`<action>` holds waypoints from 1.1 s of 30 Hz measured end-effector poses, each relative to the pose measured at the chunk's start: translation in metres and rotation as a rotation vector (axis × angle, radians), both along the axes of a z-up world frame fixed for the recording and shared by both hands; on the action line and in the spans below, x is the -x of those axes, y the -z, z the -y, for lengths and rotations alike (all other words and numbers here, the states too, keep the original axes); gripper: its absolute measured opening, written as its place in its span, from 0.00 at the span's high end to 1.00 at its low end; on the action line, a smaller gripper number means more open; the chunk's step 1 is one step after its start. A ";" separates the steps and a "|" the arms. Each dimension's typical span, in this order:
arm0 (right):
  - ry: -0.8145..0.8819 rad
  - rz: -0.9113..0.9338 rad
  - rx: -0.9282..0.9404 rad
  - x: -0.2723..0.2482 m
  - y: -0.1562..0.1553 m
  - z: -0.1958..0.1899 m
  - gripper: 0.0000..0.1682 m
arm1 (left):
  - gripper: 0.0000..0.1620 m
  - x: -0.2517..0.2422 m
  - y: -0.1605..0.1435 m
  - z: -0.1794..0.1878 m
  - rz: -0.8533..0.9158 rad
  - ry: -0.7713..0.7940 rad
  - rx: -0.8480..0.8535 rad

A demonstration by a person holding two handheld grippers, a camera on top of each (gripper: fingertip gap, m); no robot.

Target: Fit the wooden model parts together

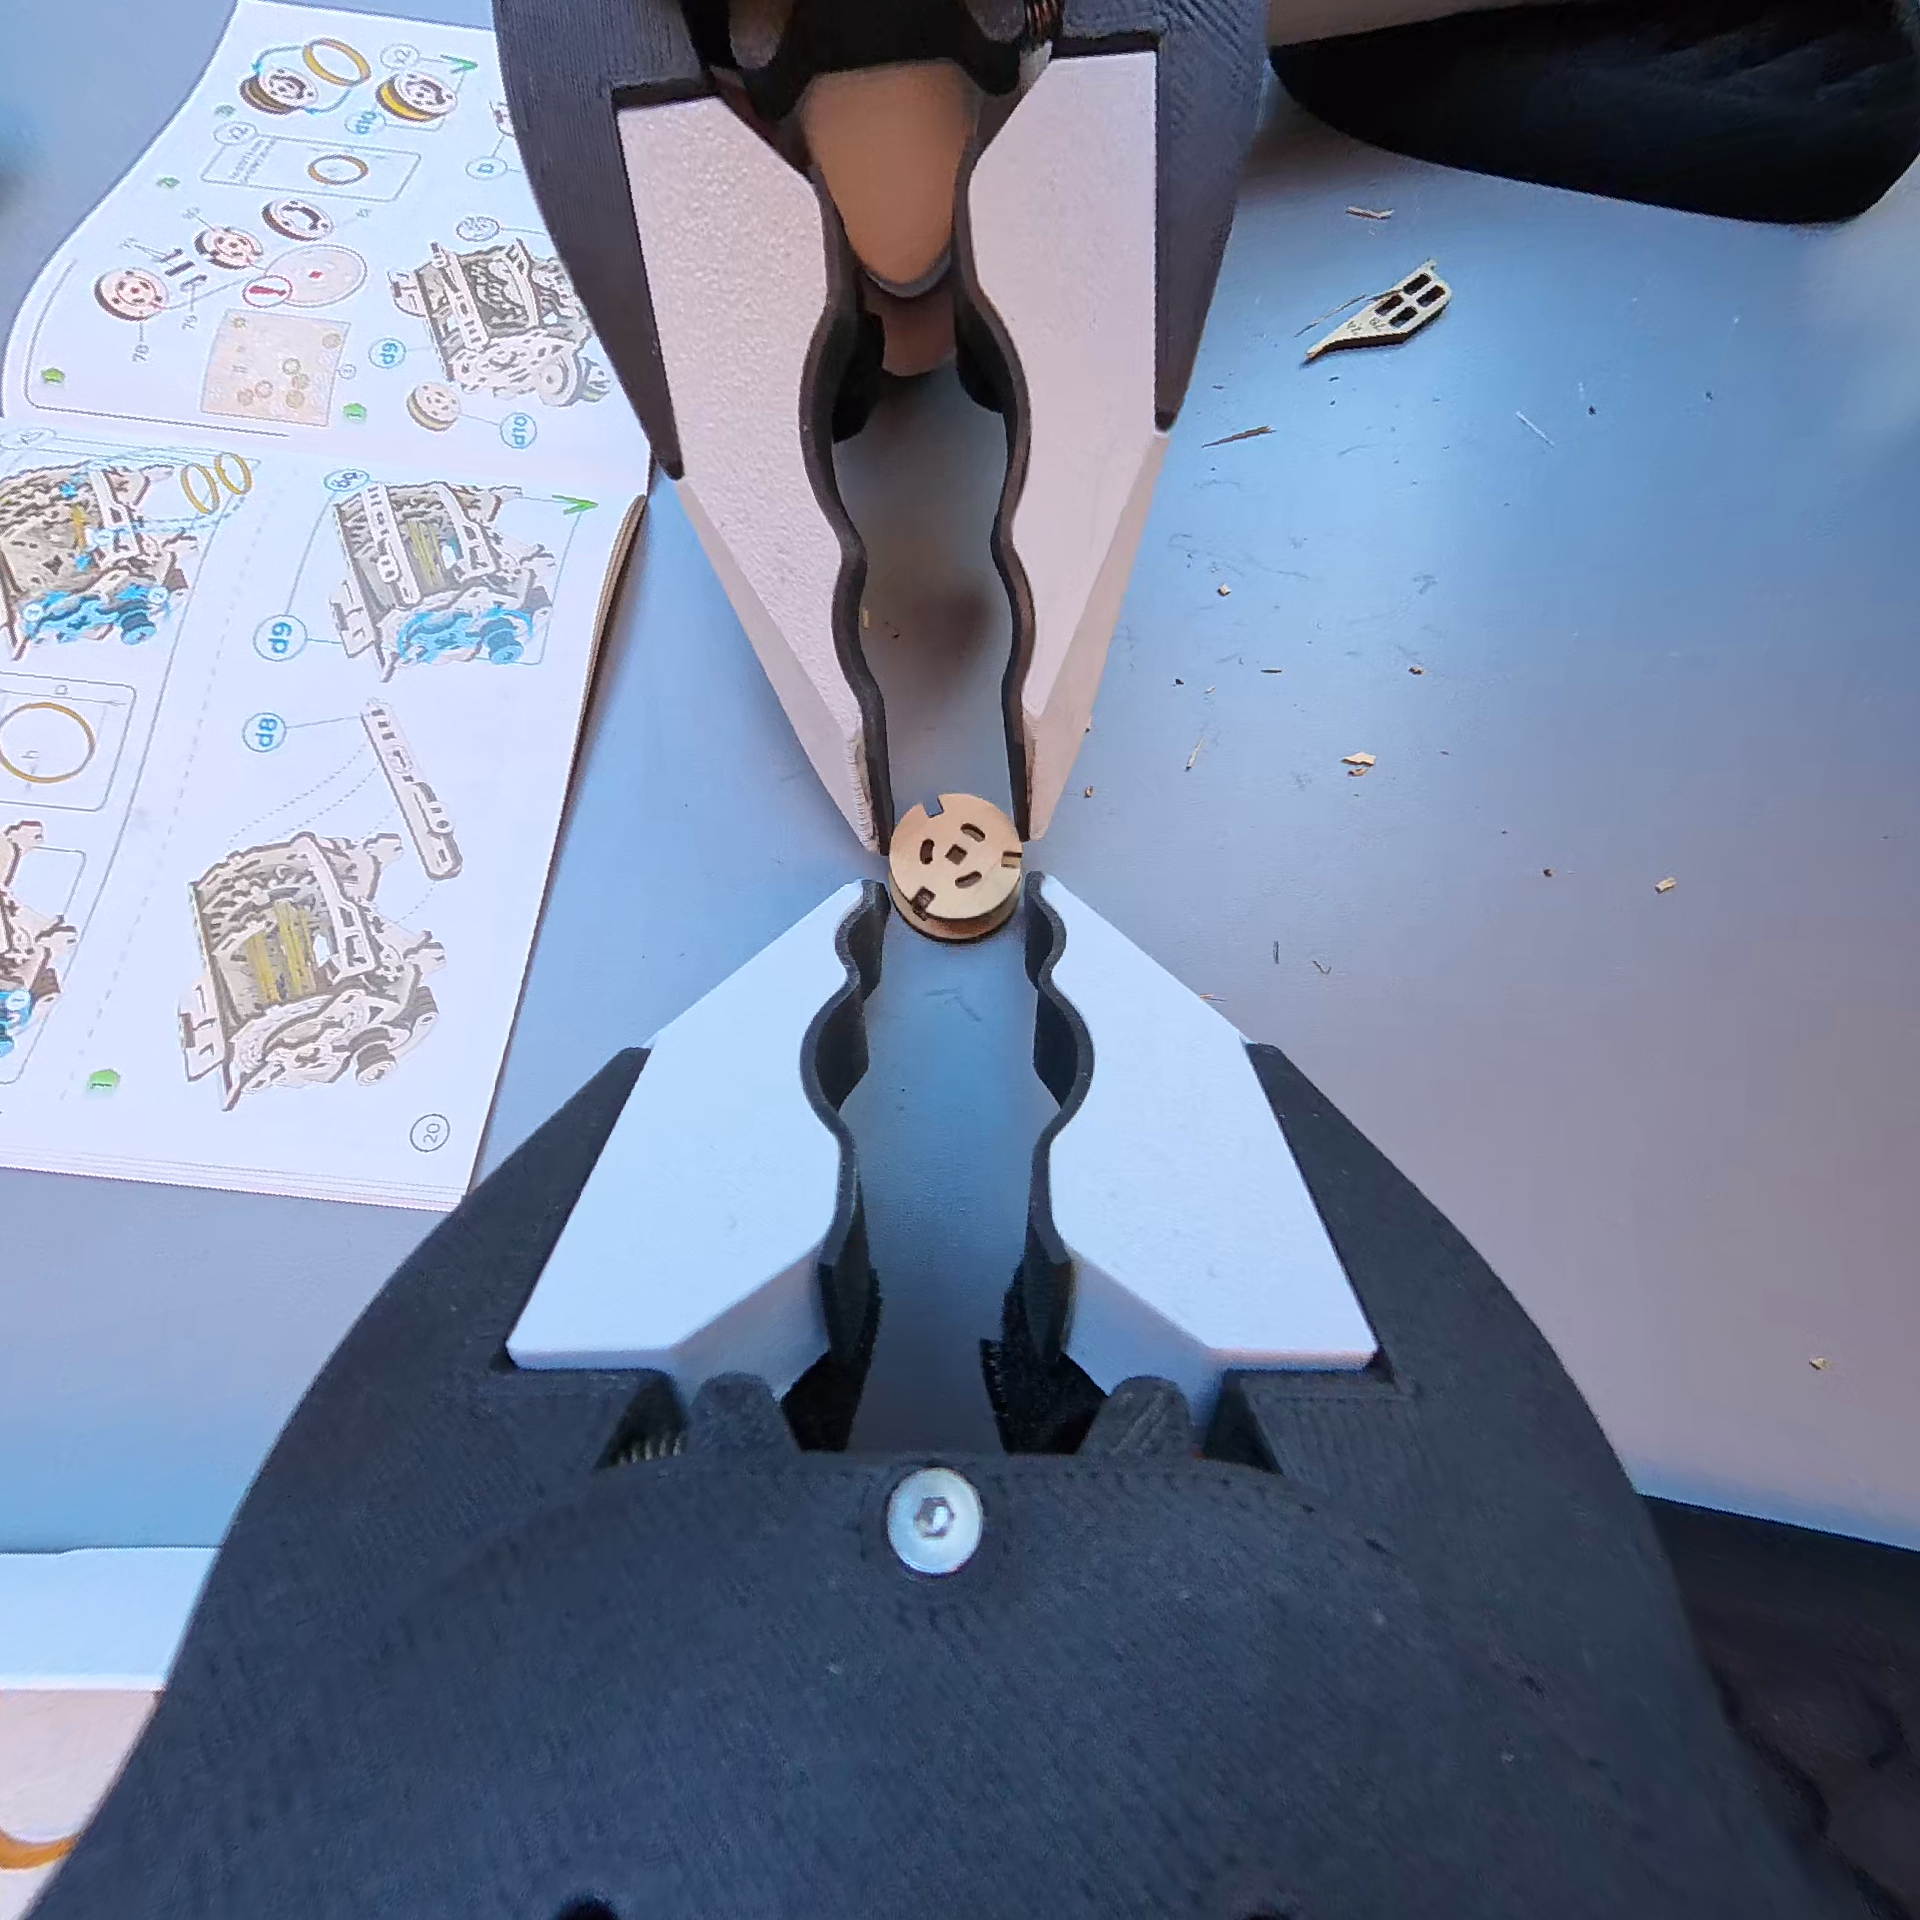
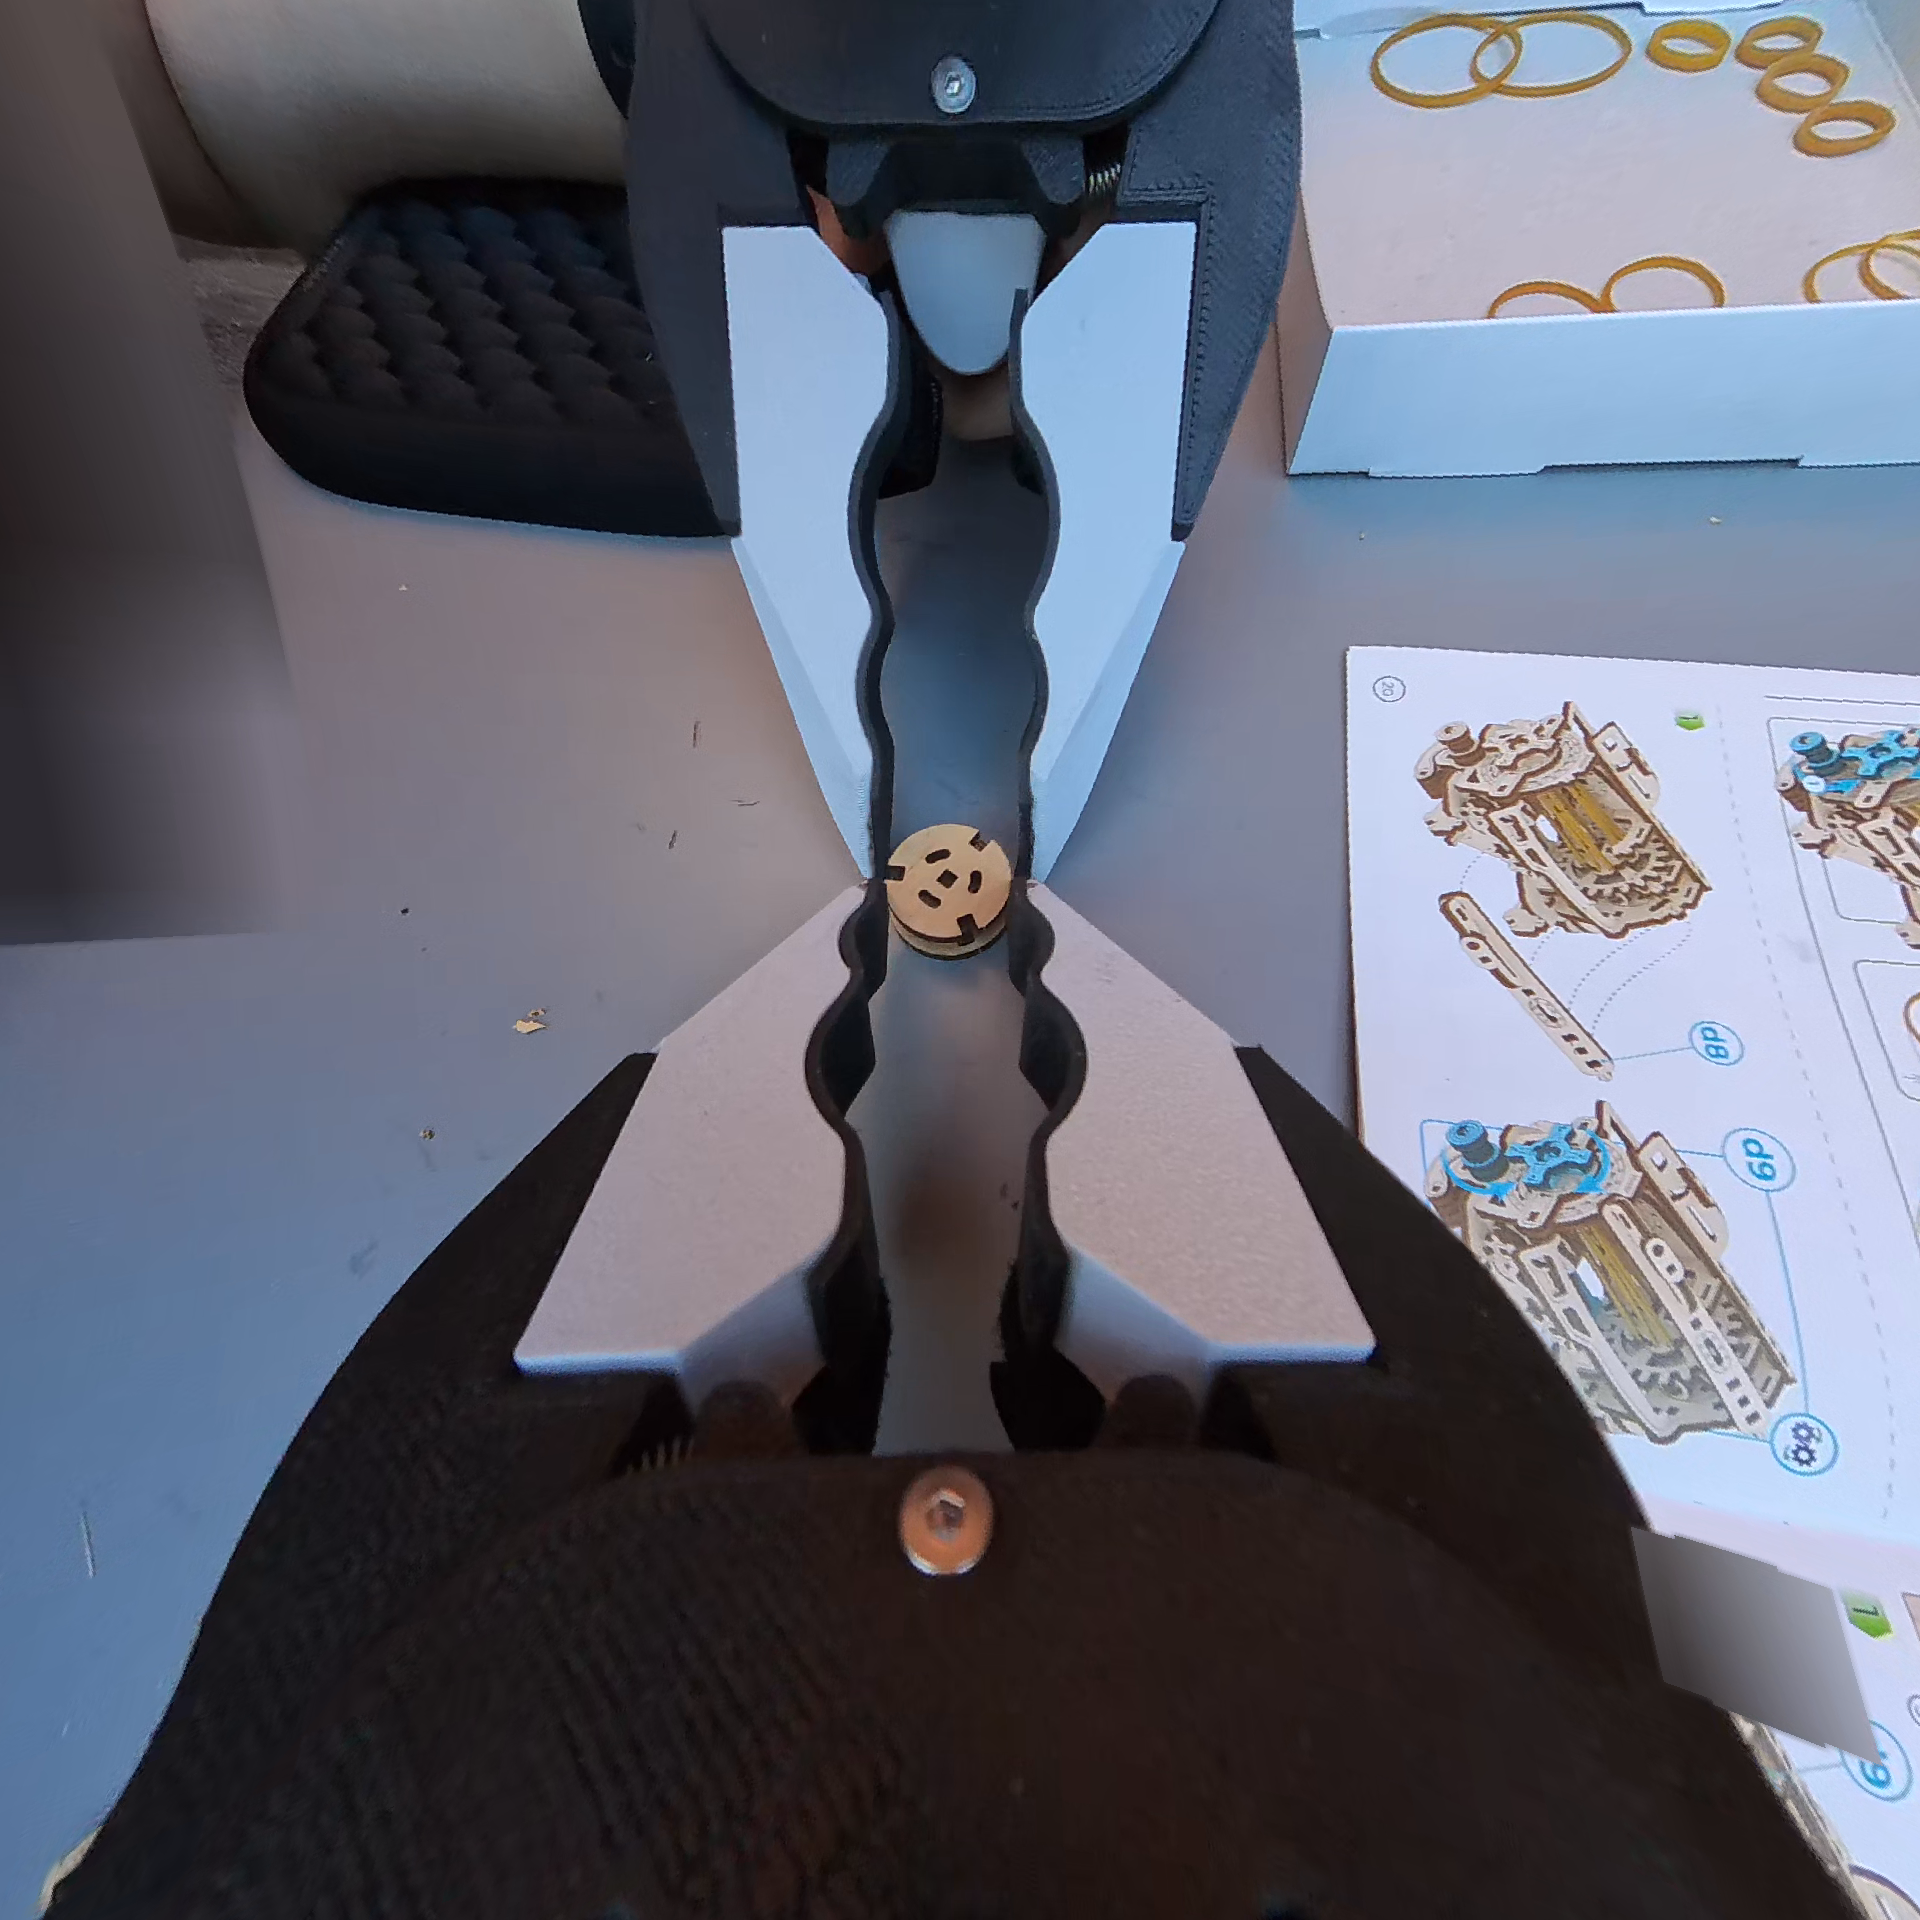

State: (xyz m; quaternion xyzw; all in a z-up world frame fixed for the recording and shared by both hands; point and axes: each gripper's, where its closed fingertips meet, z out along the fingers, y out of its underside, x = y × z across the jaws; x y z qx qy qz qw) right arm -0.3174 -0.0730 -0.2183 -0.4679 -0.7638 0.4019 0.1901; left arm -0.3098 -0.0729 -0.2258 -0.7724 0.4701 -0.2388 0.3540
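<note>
A small round wooden disc part (image 1: 954,868), a stack of two slotted layers, sits just above the grey table. My left gripper (image 1: 951,896) comes in from the near side and its fingertips press on both sides of the disc. My right gripper (image 1: 951,828) faces it from the far side, and its tips also clamp the disc. In the right wrist view the same disc (image 2: 948,883) lies between my right gripper (image 2: 945,916) and the opposing left gripper (image 2: 951,847). Which layer each gripper holds I cannot tell.
An open instruction booklet (image 1: 260,623) lies to the left, also seen in the right wrist view (image 2: 1662,1039). A white box (image 2: 1558,384) holds yellow rubber bands (image 2: 1496,57). A wooden offcut (image 1: 1382,312) and splinters lie on the table. A black padded cushion (image 2: 468,364) sits behind. My two grippers' fingertips are within a few centimetres of each other.
</note>
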 end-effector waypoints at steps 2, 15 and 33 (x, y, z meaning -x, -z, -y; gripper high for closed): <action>0.004 -0.010 -0.018 0.001 0.000 0.000 0.87 | 0.84 0.000 0.000 0.000 -0.001 -0.001 -0.001; 0.020 -0.036 -0.078 0.002 -0.001 -0.001 0.87 | 0.84 0.000 0.001 0.000 -0.017 -0.002 -0.026; 0.055 -0.044 -0.132 0.000 -0.003 0.001 0.87 | 0.77 0.008 0.001 -0.001 -0.035 -0.048 -0.052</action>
